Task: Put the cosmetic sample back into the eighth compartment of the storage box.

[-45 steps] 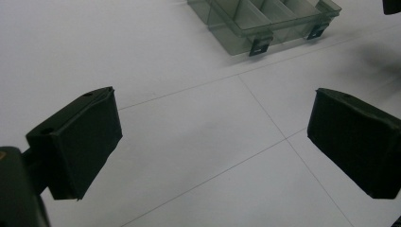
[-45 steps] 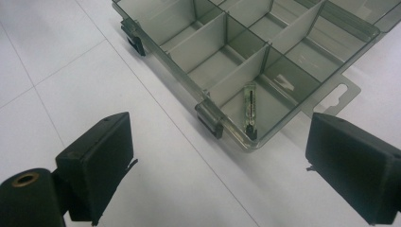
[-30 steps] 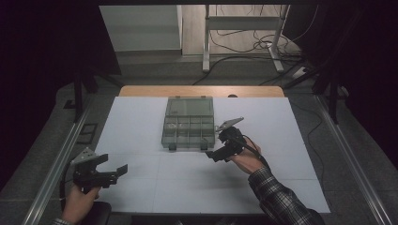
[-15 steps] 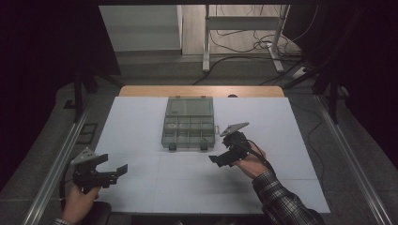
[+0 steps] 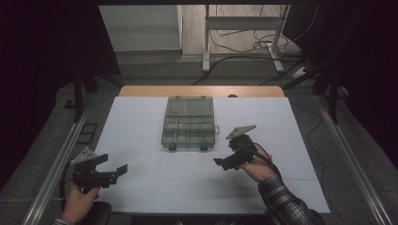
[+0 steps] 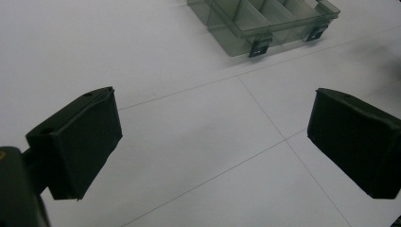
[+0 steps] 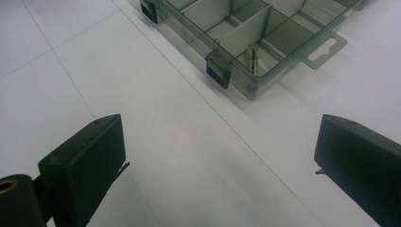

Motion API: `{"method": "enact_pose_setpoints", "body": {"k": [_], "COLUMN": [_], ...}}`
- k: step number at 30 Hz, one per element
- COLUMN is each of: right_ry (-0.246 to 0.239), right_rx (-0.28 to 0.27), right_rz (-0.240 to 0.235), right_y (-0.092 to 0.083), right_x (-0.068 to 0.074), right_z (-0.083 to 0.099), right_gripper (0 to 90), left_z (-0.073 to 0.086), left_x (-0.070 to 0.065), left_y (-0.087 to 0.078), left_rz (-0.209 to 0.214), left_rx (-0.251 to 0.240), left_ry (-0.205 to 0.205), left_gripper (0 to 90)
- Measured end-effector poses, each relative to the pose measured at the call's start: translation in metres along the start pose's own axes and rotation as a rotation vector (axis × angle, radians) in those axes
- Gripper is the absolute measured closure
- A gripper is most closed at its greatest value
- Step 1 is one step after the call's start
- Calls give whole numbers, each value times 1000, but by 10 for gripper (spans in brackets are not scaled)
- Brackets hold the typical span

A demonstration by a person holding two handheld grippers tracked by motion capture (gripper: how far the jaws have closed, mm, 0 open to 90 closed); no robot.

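Observation:
A smoky clear compartment box (image 5: pixel 189 123) with two dark front latches lies at the middle of the white table (image 5: pixel 141 136). In the right gripper view the box (image 7: pixel 265 28) holds a small pale cylinder (image 7: pixel 253 54) in a near cell. My right gripper (image 5: pixel 225 157) hovers open just in front of the box's right corner, nothing between its jaws (image 7: pixel 217 165). At the near left edge of the table my left gripper (image 5: pixel 112 164) is open and empty too. In the left gripper view (image 6: pixel 213 142) the box (image 6: pixel 265 19) lies far ahead.
The white sheet shows thin seam lines (image 5: pixel 155 176). Metal rails (image 5: pixel 51 173) run along both table sides. Behind the table stand a wooden strip (image 5: pixel 202 91), table legs and floor cables (image 5: pixel 244 47).
My right gripper has drawn back from the box's front right corner toward the near edge. The left gripper has barely shifted.

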State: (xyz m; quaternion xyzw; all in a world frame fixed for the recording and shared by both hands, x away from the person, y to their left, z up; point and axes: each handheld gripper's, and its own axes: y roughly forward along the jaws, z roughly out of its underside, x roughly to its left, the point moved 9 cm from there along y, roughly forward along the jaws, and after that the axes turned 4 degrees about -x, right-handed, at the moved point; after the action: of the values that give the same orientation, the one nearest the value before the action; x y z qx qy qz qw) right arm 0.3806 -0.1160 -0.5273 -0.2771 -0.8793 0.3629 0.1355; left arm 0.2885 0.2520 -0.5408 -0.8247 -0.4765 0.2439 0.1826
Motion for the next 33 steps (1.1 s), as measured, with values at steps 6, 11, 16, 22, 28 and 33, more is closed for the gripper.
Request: {"method": "enact_pose_setpoints", "body": {"k": [6,11,16,22,28,33], "right_ry": [3,13,19,38,53,63], "right_rx": [-9,-23,-31,-46,-53,-56], "right_rz": [16,28,38,53,61,67], "right_y": [-9,-17,-23,-33,-40,-46], "right_x": [-3,-6,-8,-13,-16,-18], "right_z": [6,13,19,28,34,40], "right_gripper": [27,19,13,9,7,6], "left_z": [0,0,0,0,0,0], "left_x": [0,0,0,0,0,0], "left_y": [0,0,0,0,0,0], "left_rz": [-1,0,-1,0,0,-1], "left_rx": [-2,-2,0,0,0,0], "left_ry": [-1,-1,-1,-2,-3,-3], "left_gripper": [41,41,41,41,41,41]}}
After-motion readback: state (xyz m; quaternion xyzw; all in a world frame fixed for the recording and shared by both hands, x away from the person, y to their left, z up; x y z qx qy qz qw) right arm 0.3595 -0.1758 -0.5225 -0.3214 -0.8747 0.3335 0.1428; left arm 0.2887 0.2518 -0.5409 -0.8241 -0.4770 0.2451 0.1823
